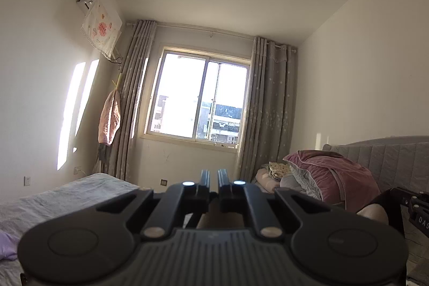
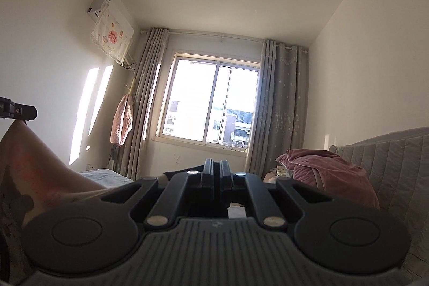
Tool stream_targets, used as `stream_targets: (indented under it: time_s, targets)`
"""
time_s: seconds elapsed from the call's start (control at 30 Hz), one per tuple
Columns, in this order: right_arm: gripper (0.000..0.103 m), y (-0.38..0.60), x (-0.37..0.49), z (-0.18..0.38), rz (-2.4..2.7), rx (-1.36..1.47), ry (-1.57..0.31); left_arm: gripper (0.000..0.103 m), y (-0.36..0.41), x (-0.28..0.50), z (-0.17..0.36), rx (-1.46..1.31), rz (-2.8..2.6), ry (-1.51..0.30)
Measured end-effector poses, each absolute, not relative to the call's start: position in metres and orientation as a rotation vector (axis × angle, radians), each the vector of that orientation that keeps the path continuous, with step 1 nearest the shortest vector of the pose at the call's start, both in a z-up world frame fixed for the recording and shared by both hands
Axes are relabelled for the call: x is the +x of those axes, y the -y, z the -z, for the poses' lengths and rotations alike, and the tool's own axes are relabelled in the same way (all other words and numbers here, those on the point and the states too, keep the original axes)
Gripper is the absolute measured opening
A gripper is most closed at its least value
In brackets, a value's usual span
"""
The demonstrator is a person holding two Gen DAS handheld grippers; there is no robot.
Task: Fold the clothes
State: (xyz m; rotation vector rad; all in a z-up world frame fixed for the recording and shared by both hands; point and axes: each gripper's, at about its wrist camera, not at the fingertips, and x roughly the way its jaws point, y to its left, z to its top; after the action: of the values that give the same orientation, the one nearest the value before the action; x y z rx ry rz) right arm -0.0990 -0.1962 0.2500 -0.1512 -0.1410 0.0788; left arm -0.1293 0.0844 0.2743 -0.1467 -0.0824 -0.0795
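Both my claws are held up and pointing roughly level, side by side. Left claw (image 1: 213, 174) has its jaws pinched together, right claw (image 2: 216, 165) is closed too. From the right wrist view the left one pokes in at the edge.

Bright sun comes through the window (image 1: 199, 98) and glares white. Sunny patches hit the left wall (image 1: 34, 87). Picture edges curve and go dark.

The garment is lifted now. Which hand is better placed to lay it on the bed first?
Left, probably. Beside the left claw lies bare bed sheet; the right claw faces the pink quilt pile and headboard. The garment hangs from the left claw.
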Motion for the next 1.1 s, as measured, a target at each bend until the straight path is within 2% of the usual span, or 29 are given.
stream_targets:
  time_s: [0.13,0.17,0.4,0.57,0.77,0.8,0.83,0.87,0.97,1.1]
  targets:
    - [0.005,0.199,-0.073,-0.227,-0.088,-0.138,0.057,0.000,-0.082,-0.104,-0.252,-0.125,0.048,0.047]
    - [0.001,0.196,-0.066,-0.220,-0.075,-0.152,0.051,0.000,-0.081,-0.094,-0.244,-0.123,0.050,0.020]
    - [0.000,0.188,-0.019,-0.184,-0.057,-0.180,-0.046,0.000,-0.087,-0.023,-0.166,-0.164,0.092,-0.286]
    - [0.000,0.188,-0.011,-0.151,-0.108,-0.171,-0.170,0.004,-0.093,-0.001,-0.109,-0.180,0.126,-0.483]
    - [0.014,0.190,0.005,-0.109,-0.151,-0.145,-0.324,0.020,-0.100,0.013,-0.059,-0.190,0.173,-0.662]
    - [0.021,0.191,0.008,-0.102,-0.154,-0.137,-0.350,0.025,-0.101,0.016,-0.053,-0.195,0.179,-0.684]
    - [0.032,0.192,0.008,-0.096,-0.160,-0.129,-0.370,0.029,-0.102,0.018,-0.047,-0.200,0.184,-0.705]
    - [0.037,0.193,0.009,-0.089,-0.167,-0.120,-0.390,0.031,-0.104,0.021,-0.040,-0.209,0.193,-0.727]
    - [0.038,0.196,0.016,-0.071,-0.184,-0.118,-0.436,0.034,-0.108,0.028,-0.023,-0.236,0.228,-0.781]
    - [0.039,0.202,0.029,-0.050,-0.198,-0.101,-0.500,0.033,-0.107,0.039,-0.006,-0.242,0.257,-0.842]
